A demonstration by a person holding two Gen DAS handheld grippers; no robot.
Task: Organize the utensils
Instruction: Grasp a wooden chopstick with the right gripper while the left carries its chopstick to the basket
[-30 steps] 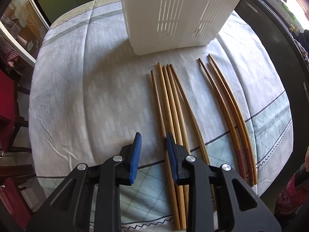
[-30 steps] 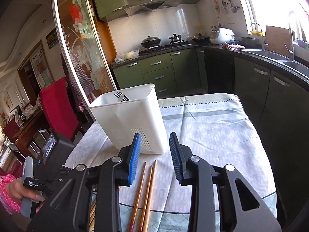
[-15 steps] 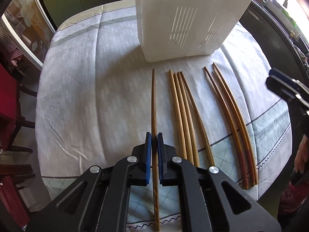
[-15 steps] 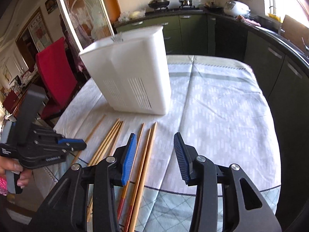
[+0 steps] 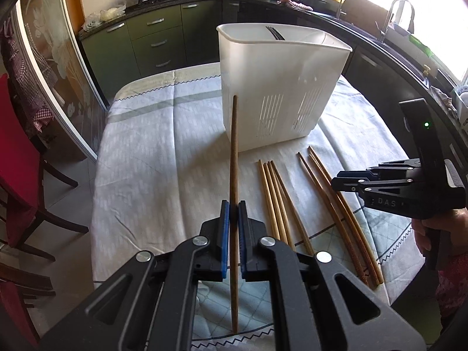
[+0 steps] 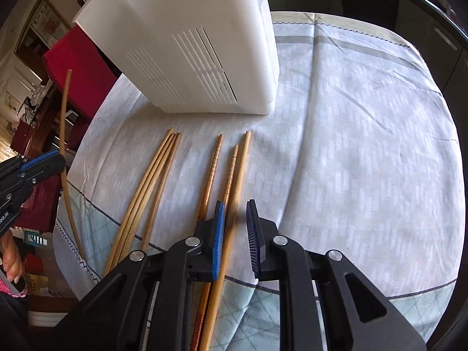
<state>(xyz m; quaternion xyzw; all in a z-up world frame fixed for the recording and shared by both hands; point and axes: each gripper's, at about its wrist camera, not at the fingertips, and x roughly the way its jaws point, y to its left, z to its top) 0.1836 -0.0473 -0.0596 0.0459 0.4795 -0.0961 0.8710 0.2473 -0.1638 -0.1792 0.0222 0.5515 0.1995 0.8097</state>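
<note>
My left gripper (image 5: 233, 213) is shut on a dark brown chopstick (image 5: 234, 152), held off the tablecloth and pointing toward the white utensil holder (image 5: 280, 87). In the right wrist view the same chopstick (image 6: 63, 111) rises from the left gripper (image 6: 60, 161) at the left edge. Several light chopsticks (image 6: 152, 181) and a patterned pair (image 6: 212, 169) lie in front of the holder (image 6: 190, 44). My right gripper (image 6: 235, 228) is low over the table with its jaws closing. A plain light chopstick (image 6: 241, 163) lies between them, beside the left pad and clear of the right pad.
The table's patterned cloth (image 5: 152, 152) ends close in front of me and at the left. A red chair (image 5: 17, 161) stands by the left edge. A fork (image 5: 273, 32) stands in the holder. A hand (image 5: 433, 228) holds the right gripper (image 5: 335, 182).
The left gripper shut on the leftmost chopstick and lifted it off the cloth. The right gripper dropped from above the table to the right-hand chopsticks, and its jaws narrowed.
</note>
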